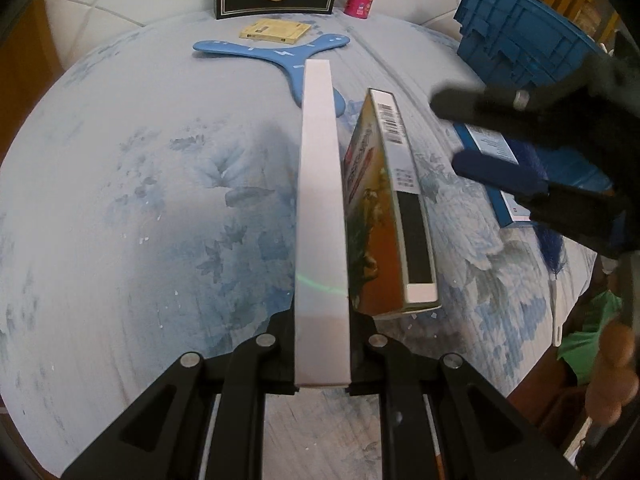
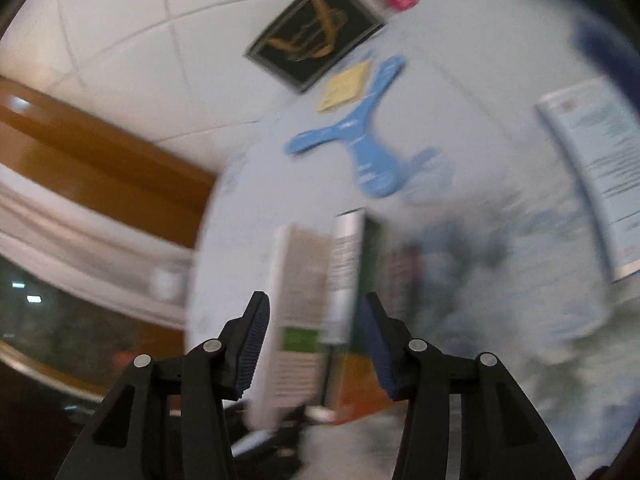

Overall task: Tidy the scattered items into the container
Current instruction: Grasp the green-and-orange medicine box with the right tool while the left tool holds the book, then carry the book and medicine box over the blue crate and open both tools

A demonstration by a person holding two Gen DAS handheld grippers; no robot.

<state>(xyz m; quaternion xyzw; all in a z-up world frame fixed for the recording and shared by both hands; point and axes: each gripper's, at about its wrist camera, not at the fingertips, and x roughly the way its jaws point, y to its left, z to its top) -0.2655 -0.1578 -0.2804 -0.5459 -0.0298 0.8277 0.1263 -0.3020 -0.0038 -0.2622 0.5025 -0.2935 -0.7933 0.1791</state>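
The left gripper [image 1: 322,354] was seen with its jaws clamped on a white box [image 1: 319,216] held on edge above the floral-clothed surface [image 1: 140,200], a colourful printed box [image 1: 384,216] leaning against its right side, just outside the jaws. The right gripper [image 2: 316,344] was caught with jaws apart, both boxes seen blurred between and beyond them, touched by neither pad as far as could be told. A blue boomerang [image 1: 276,56], a yellow card pack [image 1: 276,31] and the blue crate [image 1: 524,36] were left farther back.
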